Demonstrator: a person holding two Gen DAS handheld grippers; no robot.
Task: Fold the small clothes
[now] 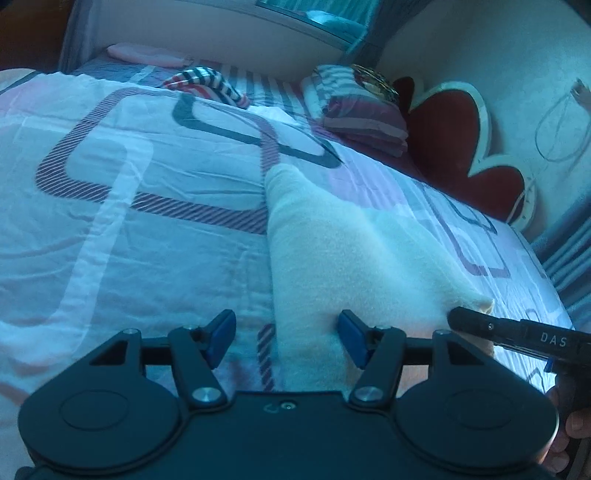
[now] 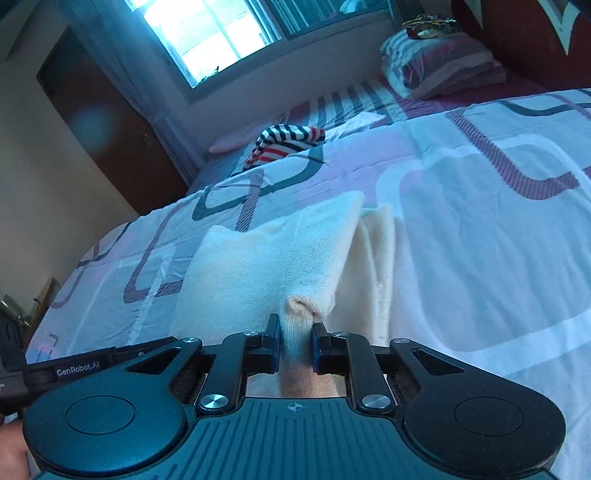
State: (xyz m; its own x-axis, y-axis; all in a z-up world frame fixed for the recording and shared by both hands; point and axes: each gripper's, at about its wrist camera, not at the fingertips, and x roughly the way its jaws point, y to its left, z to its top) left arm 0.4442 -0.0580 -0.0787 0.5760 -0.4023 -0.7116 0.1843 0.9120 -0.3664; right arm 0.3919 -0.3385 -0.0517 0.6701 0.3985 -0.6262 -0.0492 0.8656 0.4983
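A cream garment (image 1: 332,251) lies on the patterned bedsheet (image 1: 147,221), partly folded into a long strip. My left gripper (image 1: 286,334) is open at its near end. The right finger (image 1: 351,336) rests over the fabric, the left finger (image 1: 221,332) is off it over the sheet, and the garment's left edge runs between them. My right gripper (image 2: 295,343) is shut on a bunched corner of the cream garment (image 2: 273,251), which bulges out in front of the pads. In the left wrist view the right gripper (image 1: 454,314) reaches in from the right to the garment's near corner.
A black, white and red striped garment (image 2: 284,144) lies at the far side of the bed. Folded striped bedding (image 1: 362,114) sits by the red headboard (image 1: 454,144). A pink item (image 1: 140,53) lies under the window (image 2: 207,33). The bed's edge drops off at left (image 2: 74,280).
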